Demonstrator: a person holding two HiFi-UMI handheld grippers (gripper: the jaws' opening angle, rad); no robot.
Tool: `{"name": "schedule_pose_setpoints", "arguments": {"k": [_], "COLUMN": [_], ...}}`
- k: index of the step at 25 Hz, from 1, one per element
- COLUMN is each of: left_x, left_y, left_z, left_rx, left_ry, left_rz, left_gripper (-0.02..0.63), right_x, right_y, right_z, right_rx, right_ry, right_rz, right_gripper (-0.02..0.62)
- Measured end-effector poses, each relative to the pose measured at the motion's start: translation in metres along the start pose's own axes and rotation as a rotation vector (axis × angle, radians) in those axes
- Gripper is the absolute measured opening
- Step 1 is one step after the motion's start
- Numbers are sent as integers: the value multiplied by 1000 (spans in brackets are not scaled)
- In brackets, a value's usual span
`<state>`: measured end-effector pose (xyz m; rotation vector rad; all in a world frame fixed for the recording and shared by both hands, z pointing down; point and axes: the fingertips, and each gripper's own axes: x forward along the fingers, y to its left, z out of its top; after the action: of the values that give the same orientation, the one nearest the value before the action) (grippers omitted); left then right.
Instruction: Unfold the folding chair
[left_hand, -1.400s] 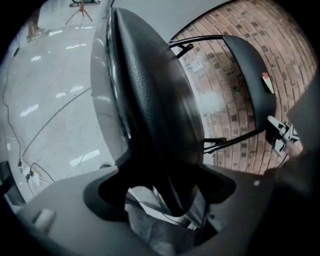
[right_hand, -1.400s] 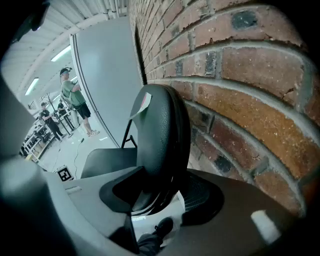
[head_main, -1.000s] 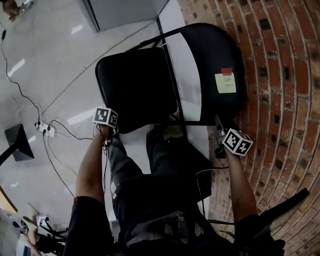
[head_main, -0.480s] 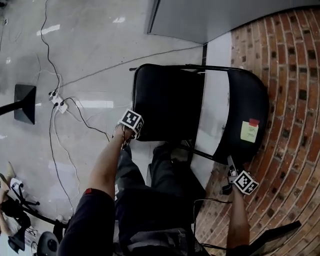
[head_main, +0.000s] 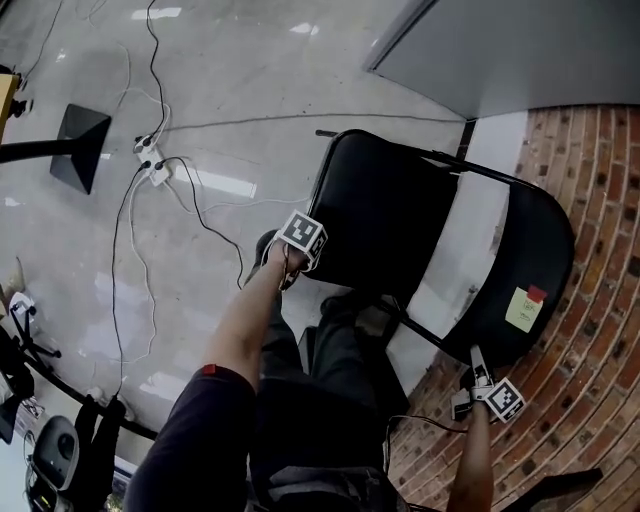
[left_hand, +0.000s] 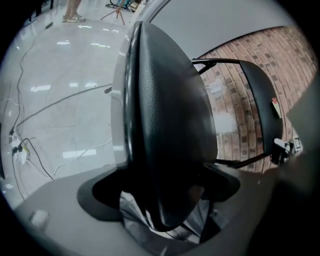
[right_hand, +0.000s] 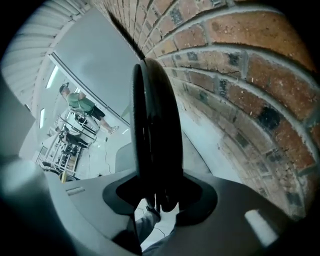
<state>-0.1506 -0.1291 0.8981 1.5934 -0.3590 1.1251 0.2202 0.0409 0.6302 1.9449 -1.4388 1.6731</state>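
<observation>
- The head view took in the whole folding chair (head_main: 400, 230), standing opened on the glossy floor (head_main: 250, 100), its backrest (head_main: 525, 270) towards the brick wall (head_main: 600, 200) and its seat (head_main: 370, 200) lying flat.
- Only that view showed both hands at once. The left tongs (head_main: 300, 248) were at the seat's front edge, and the right tongs (head_main: 480, 368) were at the backrest's top edge, well apart from each other.
- It alone also showed the yellow sticky note (head_main: 524, 308) on the backrest, the cables (head_main: 200, 215) trailing over the floor and the power strip (head_main: 152, 165) beside them.
- The head view could not settle either grip. The left gripper view did: the tongs had just been opening and stood spread wide and released, with the seat's rounded edge between them.
- The right gripper view showed the backrest's thin edge running straight up between its tongs. They had just been closing and were clenched on it, with the brick close on the right.
- Only the right gripper view reached a distant person (right_hand: 82, 107) standing by metal racks.
</observation>
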Motion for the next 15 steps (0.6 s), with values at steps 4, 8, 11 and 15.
{"name": "schedule_pose_setpoints", "arguments": {"k": [4,8,11,15], "left_x": [-2,-1,0,1], "left_y": [10,15,17,18], "left_z": [-1,-3,-3,2], "left_rx": [-4,-14,-21,-7], "left_ry": [-14,-7,-14,-42], "left_rz": [12,18,14,10], "left_gripper": [488,488,489,488], "right_x": [8,8,9,10], "right_y": [11,23,25,24], "right_z": [-4,-7,-8,-9], "right_rx": [15,18,24,36], "right_ry": [19,34,38,43], "right_rz": [42,84,69,57], "right_gripper": [158,158,158,156]}}
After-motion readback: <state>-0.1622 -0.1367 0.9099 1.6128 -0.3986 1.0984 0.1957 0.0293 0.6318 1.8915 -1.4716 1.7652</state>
